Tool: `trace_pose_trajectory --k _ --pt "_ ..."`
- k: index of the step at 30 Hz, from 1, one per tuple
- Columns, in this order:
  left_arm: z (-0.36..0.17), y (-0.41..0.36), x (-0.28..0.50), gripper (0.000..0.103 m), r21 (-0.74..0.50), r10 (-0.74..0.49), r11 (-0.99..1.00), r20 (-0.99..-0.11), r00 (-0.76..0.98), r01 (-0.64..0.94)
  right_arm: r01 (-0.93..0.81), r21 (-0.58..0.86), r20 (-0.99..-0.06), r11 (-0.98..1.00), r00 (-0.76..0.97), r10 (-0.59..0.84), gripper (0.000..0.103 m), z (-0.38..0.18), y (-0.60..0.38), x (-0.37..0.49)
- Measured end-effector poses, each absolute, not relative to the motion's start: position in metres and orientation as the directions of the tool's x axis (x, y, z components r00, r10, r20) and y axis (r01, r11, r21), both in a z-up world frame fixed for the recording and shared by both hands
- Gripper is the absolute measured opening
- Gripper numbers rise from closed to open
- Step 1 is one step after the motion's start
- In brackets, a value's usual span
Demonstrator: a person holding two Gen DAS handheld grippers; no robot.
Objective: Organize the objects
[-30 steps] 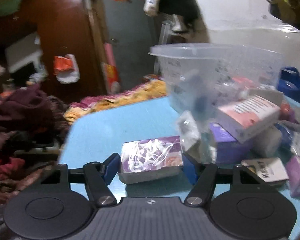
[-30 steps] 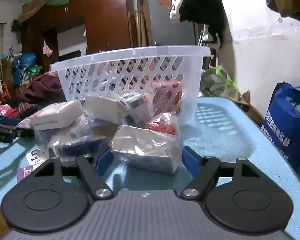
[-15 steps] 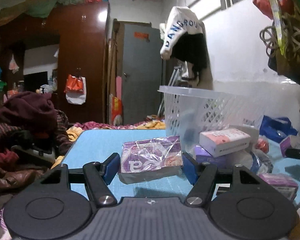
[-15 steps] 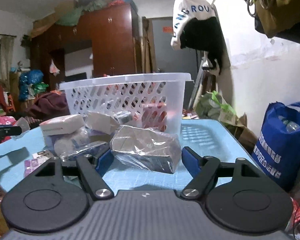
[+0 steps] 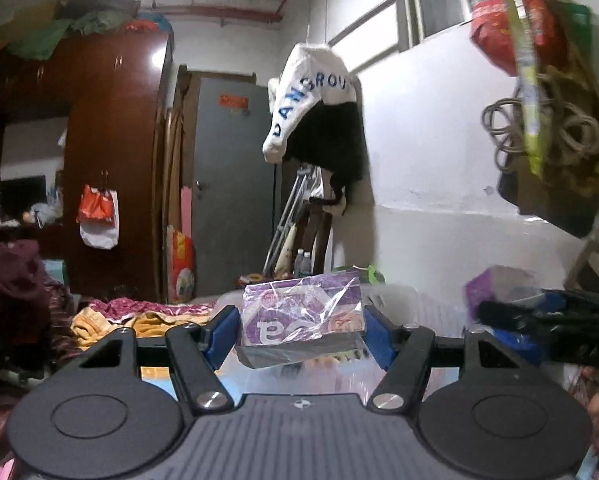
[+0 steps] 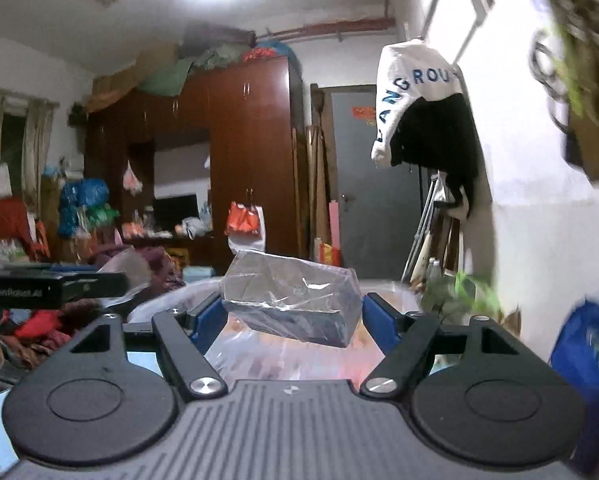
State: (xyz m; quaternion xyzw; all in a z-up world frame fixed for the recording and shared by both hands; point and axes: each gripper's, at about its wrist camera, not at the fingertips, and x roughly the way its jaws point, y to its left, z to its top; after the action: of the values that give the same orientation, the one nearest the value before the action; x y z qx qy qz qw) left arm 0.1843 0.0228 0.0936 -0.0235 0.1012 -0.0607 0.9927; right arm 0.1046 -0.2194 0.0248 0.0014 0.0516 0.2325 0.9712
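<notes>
Claws each clamp a wrapped box crosswise: left claw [image 5: 297, 332] purple box [image 5: 302, 312], right claw [image 6: 289, 322] grey box [image 6: 291, 298]

We see a purple cardboard box [image 5: 302, 312] wrapped in glossy, crinkled clear film, and a grey box [image 6: 291, 298] under the same shiny wrinkled plastic. Beneath both sits a translucent white plastic basket [image 6: 167, 300], smooth-rimmed. The tall reddish-brown wooden wardrobe [image 6: 251, 152] looks polished, catching the light.

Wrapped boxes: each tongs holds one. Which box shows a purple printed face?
The purple box in the left tongs; the box in the right tongs looks plain grey under its wrap.
</notes>
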Motion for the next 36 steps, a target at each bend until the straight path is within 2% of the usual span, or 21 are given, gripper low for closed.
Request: trace_pose_trajectory --k 2,3,4,5,7,8,12,14,19,22,26,27,29,30,31,33,36 --pt "0.101 0.019 0.217 0.075 -0.084 -0.136 0.989 -0.255 0.957 0.118 -0.472 0.040 -0.109 0.881 0.874 0.473 0.077 0.038 -0.215 0.132" --pt "0.100 0.019 0.232 0.094 -0.090 -0.128 0.990 -0.284 0.950 0.106 -0.468 0.029 -0.093 0.883 0.879 0.468 0.082 0.042 -0.212 0.143" --pt "0.097 0.018 0.244 0.103 -0.086 -0.104 0.993 -0.310 0.945 0.081 -0.460 -0.002 -0.098 0.888 0.884 0.457 0.090 0.044 -0.208 0.151" --pt "0.093 0.017 0.253 0.103 -0.080 -0.078 0.995 -0.326 0.942 0.055 -0.438 -0.034 -0.134 0.898 0.893 0.430 0.103 0.043 -0.202 0.159" --pt "0.087 0.017 0.255 0.103 -0.075 -0.057 0.997 -0.343 0.938 0.033 -0.363 -0.098 -0.182 0.927 0.922 0.342 0.103 0.039 -0.194 0.166" --pt "0.084 0.018 0.245 0.103 -0.074 -0.059 0.997 -0.322 0.945 0.037 -0.352 -0.097 -0.196 0.931 0.924 0.329 0.103 0.038 -0.196 0.165" --pt "0.069 0.025 0.189 0.103 -0.051 -0.055 0.998 -0.245 0.968 0.044 -0.405 0.086 -0.205 0.910 0.887 0.414 0.103 0.027 -0.228 0.134" --pt "0.054 0.027 0.161 0.103 -0.054 -0.090 0.995 -0.258 0.962 0.079 -0.403 0.150 -0.230 0.903 0.874 0.428 0.103 0.012 -0.243 0.112" --pt "-0.005 0.008 0.090 0.103 -0.048 -0.198 0.980 -0.302 0.933 0.192 -0.423 0.173 -0.300 0.889 0.837 0.457 0.103 -0.049 -0.258 0.065" --pt "-0.028 -0.016 0.070 0.103 -0.012 -0.246 0.966 -0.329 0.912 0.257 -0.401 0.182 -0.330 0.898 0.835 0.440 0.103 -0.075 -0.261 0.057" --pt "-0.046 -0.038 0.080 0.103 0.026 -0.248 0.961 -0.372 0.894 0.277 -0.360 0.137 -0.350 0.923 0.854 0.385 0.103 -0.077 -0.252 0.061" --pt "-0.048 -0.039 0.081 0.101 0.013 -0.256 0.960 -0.378 0.890 0.281 -0.361 0.127 -0.349 0.924 0.855 0.383 0.103 -0.076 -0.249 0.061" --pt "-0.052 -0.041 0.077 0.087 0.039 -0.233 0.964 -0.348 0.908 0.262 -0.375 0.115 -0.333 0.920 0.858 0.391 0.103 -0.078 -0.243 0.056" --pt "-0.053 -0.040 0.074 0.073 0.055 -0.214 0.967 -0.343 0.915 0.247 -0.383 0.110 -0.328 0.917 0.857 0.397 0.103 -0.078 -0.240 0.054" --pt "-0.054 -0.036 0.068 0.066 0.050 -0.223 0.966 -0.342 0.913 0.255 -0.395 0.109 -0.329 0.912 0.852 0.408 0.103 -0.079 -0.237 0.052" --pt "-0.052 -0.028 0.061 0.066 0.032 -0.238 0.964 -0.337 0.911 0.263 -0.419 0.128 -0.334 0.899 0.835 0.437 0.103 -0.083 -0.230 0.052" --pt "-0.052 -0.012 0.050 0.066 0.066 -0.185 0.974 -0.312 0.932 0.216 -0.477 0.195 -0.361 0.857 0.778 0.515 0.103 -0.085 -0.216 0.057"
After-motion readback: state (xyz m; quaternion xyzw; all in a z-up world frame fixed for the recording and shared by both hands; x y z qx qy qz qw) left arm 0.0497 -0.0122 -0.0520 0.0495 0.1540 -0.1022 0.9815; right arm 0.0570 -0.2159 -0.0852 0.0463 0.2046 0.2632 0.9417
